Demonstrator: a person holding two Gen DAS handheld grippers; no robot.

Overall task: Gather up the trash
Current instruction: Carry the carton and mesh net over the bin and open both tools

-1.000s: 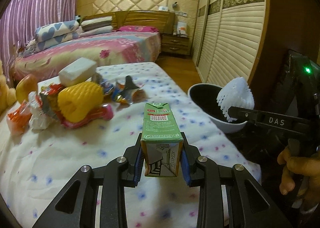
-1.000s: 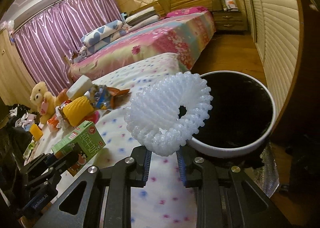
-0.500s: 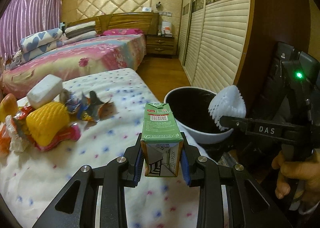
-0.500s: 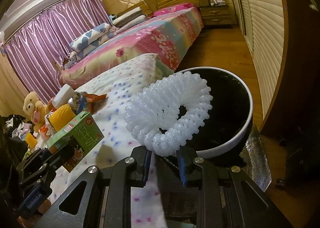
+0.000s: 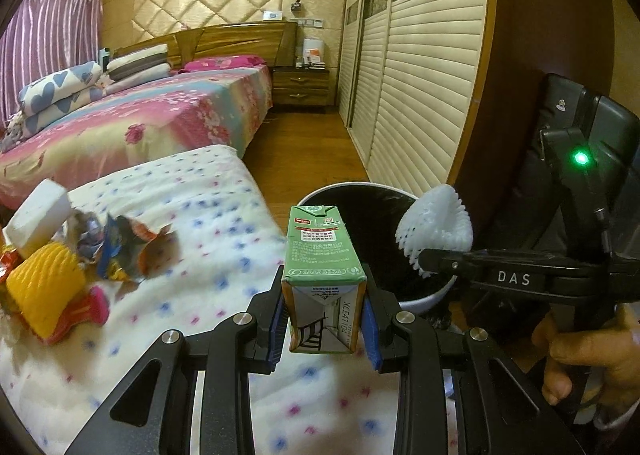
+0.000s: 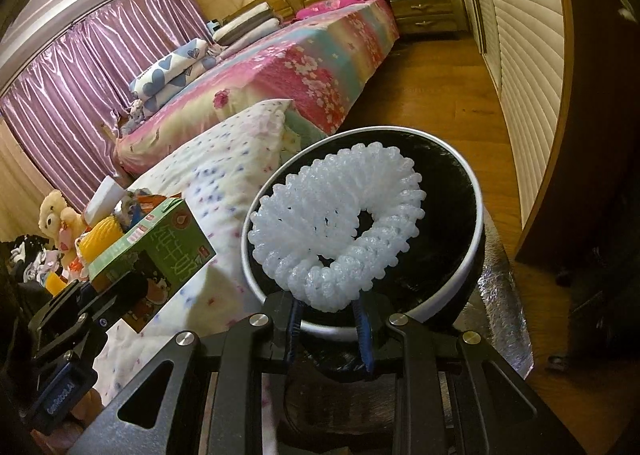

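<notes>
My left tongs (image 5: 324, 329) clamped a green milk carton (image 5: 323, 255) above the near right edge of the dotted quilt (image 5: 200, 287), just left of the white-rimmed trash bin (image 6: 476, 251). My right tongs (image 6: 328, 325) pinched a white foam fruit net (image 6: 340, 231) over the bin's black opening. Bare wood floor (image 6: 432, 95) lay beyond.

carton (image 5: 323, 251) now nearer bin (image 5: 360, 199) | foam net (image 6: 336, 231) now over bin mouth
</notes>
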